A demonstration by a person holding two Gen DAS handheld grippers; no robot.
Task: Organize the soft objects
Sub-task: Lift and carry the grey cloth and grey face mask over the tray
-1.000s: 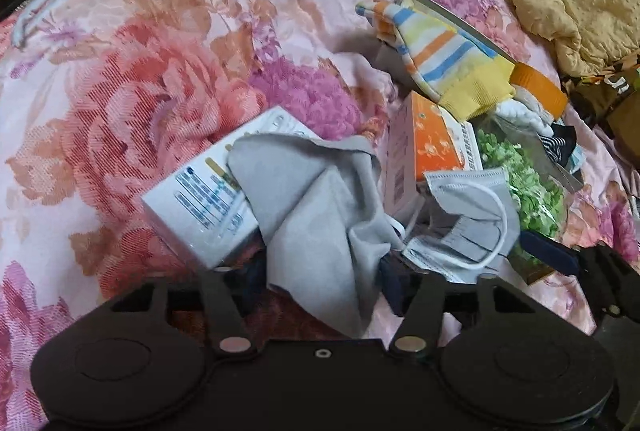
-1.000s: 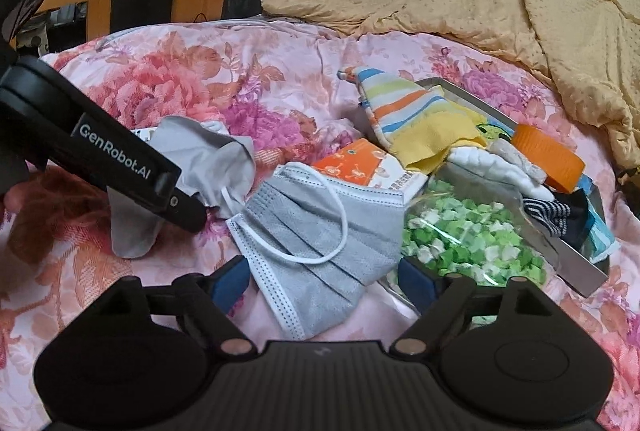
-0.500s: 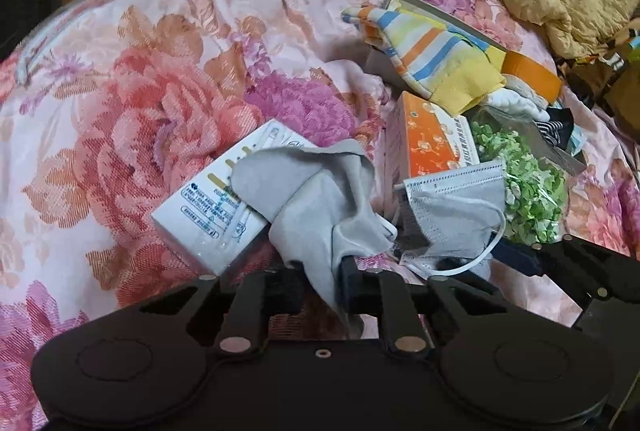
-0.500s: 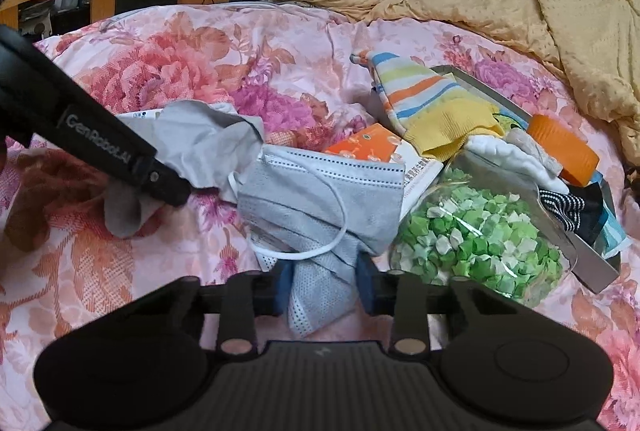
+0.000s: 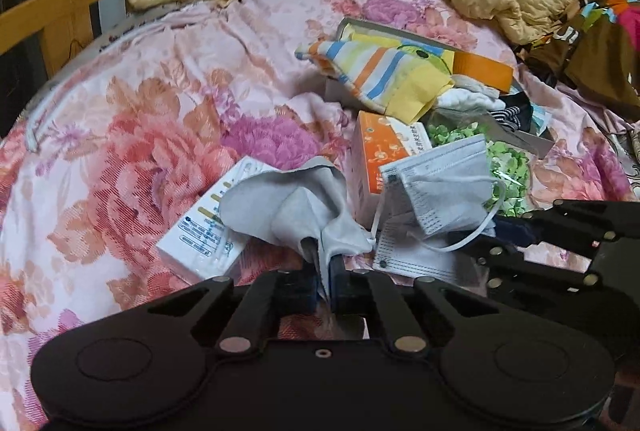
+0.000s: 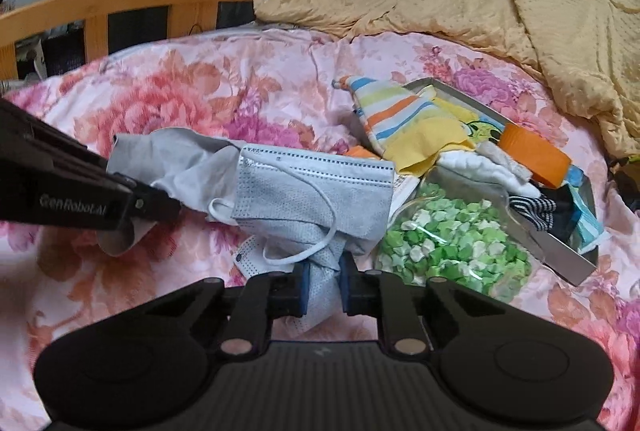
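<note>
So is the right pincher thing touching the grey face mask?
Touching. The right wrist view shows the right gripper with both blue pads pressed against a bunched fold of the grey face mask, pinching it between them.

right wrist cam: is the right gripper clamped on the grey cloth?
No, the right gripper is shut on the grey face mask; the grey cloth sits further left, at the left gripper.

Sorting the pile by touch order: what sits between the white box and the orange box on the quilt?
The gray cloth, pinched in the left gripper, lies between the white box and orange box, in the left wrist view.
</note>
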